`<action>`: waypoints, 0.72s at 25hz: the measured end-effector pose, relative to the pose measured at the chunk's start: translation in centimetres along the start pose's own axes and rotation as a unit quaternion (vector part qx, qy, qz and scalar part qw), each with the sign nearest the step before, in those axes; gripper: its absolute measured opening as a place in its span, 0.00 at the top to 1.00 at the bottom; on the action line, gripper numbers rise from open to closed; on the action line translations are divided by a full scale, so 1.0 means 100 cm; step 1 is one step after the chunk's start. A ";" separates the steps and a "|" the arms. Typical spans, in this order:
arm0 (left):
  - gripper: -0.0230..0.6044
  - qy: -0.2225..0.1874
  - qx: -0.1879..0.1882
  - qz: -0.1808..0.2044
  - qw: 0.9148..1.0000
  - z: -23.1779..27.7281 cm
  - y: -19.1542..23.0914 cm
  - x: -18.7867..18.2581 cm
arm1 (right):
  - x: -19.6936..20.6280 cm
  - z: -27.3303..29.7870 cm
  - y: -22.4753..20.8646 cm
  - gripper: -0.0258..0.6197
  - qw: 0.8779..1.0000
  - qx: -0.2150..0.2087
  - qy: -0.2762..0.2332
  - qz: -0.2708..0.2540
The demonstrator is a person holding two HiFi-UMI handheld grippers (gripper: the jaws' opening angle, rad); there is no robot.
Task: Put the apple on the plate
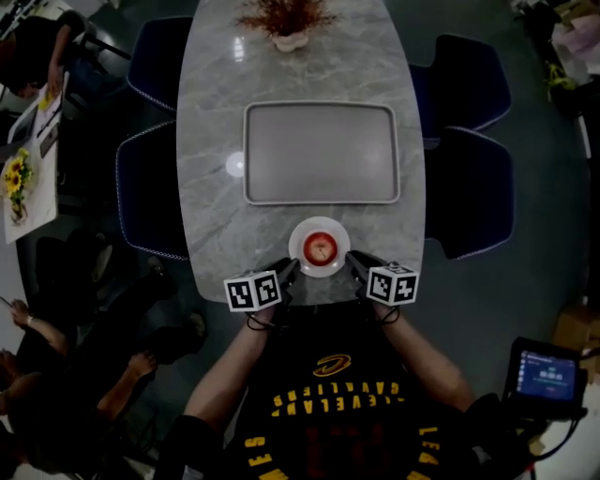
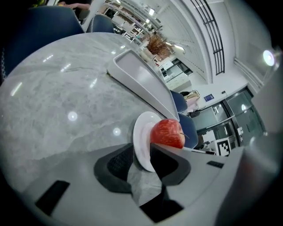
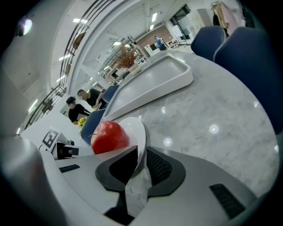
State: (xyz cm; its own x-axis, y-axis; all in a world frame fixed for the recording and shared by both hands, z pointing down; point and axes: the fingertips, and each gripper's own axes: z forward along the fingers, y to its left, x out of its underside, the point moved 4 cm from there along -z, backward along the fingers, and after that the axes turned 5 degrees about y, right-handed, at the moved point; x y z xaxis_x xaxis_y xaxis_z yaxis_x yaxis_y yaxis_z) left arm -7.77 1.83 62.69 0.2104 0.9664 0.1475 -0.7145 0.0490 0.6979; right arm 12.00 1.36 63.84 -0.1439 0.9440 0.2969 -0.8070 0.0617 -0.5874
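Observation:
A red apple (image 1: 320,248) rests on a small white plate (image 1: 298,246) that stands on the marble table near its front edge. My left gripper (image 1: 289,272) is at the plate's left side. In the left gripper view its jaws (image 2: 142,155) stand wide with the plate's rim (image 2: 140,143) between them, apart from the pads, and the apple (image 2: 167,132) just beyond. My right gripper (image 1: 354,264) is at the plate's right side. In the right gripper view its jaws (image 3: 141,160) are narrow and pinch the plate's rim (image 3: 136,132), with the apple (image 3: 109,137) behind.
A large empty grey tray (image 1: 321,155) lies across the table's middle, behind the plate. A potted dried plant (image 1: 289,21) stands at the far end. Dark blue chairs (image 1: 473,192) flank both long sides. People sit at the left, and a screen (image 1: 548,375) is at lower right.

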 end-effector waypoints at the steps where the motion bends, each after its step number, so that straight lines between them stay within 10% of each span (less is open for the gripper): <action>1: 0.77 0.000 0.006 -0.015 1.000 0.000 0.001 0.001 | 0.000 0.001 0.001 0.86 1.000 -0.009 -0.001 0.021; 9: 0.77 -0.011 0.047 -0.114 0.992 0.007 0.007 0.004 | 0.000 0.002 0.000 0.86 0.996 -0.028 -0.005 0.080; 18: 0.89 -0.011 0.038 -0.129 0.991 0.010 0.011 0.003 | -0.001 0.006 0.001 0.90 0.995 -0.042 0.004 0.089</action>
State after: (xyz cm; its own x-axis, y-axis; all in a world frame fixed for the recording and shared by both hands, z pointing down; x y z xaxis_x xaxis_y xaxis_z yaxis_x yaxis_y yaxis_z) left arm -7.86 1.96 64.19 0.3951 0.9182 -0.0285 -0.5825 0.2744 0.7651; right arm 11.60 1.06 64.15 -0.2756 0.9450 0.1762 -0.7186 -0.0808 -0.6907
